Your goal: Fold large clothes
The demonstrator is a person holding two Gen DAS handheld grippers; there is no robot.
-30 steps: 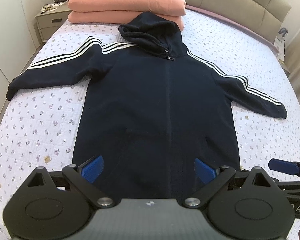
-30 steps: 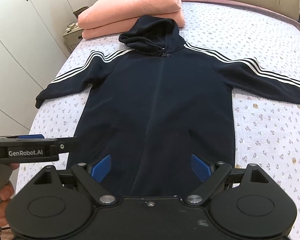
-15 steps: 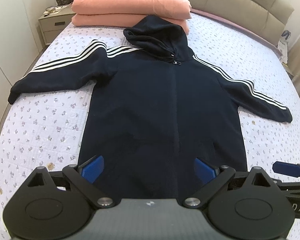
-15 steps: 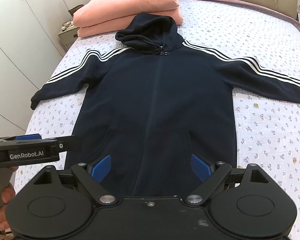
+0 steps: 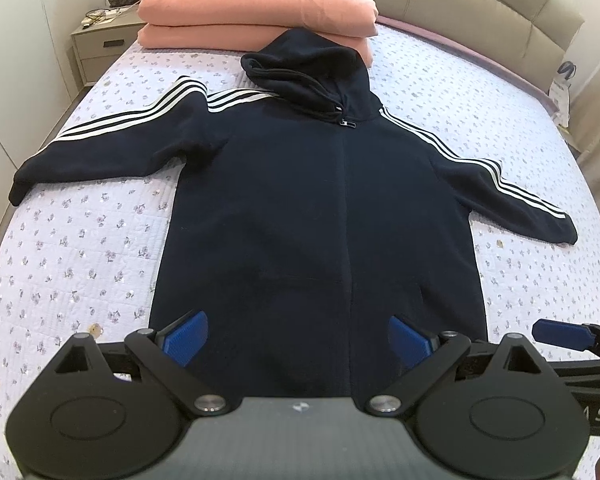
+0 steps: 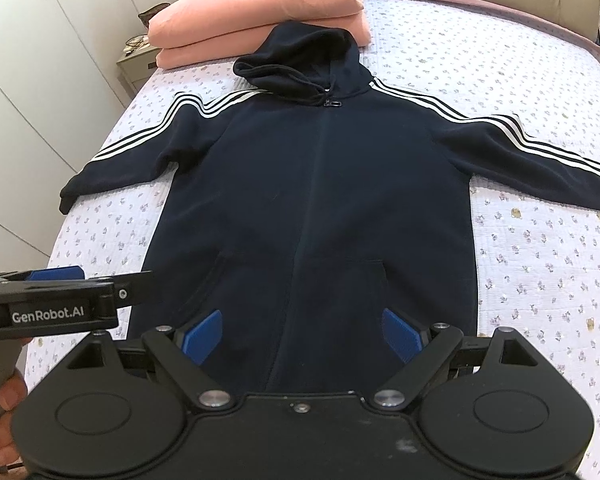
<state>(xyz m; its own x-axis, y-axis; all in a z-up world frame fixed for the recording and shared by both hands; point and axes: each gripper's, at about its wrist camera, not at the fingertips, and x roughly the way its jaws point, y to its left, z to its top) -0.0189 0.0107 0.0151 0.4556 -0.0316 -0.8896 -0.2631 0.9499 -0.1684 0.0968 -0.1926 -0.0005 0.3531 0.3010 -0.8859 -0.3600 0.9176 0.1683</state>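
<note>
One navy zip hoodie [image 5: 320, 208] lies flat on the bed [image 5: 80, 248], two pink pillows [image 5: 256, 4] stacked behind. Left claw [image 5: 298, 336] and right claw [image 6: 302, 334] both spread wide, holding nothing.

A dark navy zip-up hoodie [image 5: 320, 216] was spread flat, front side up, on the bed [image 5: 80, 248], with its zip closed to the collar and its hood [image 5: 312, 68] rumpled at the top, resting against the stacked pink bedding [image 5: 256, 4]. Both sleeves, each marked with three white stripes from shoulder to cuff, were stretched outward and slightly downward. Two slanted front pockets were seen near the hem.
</note>
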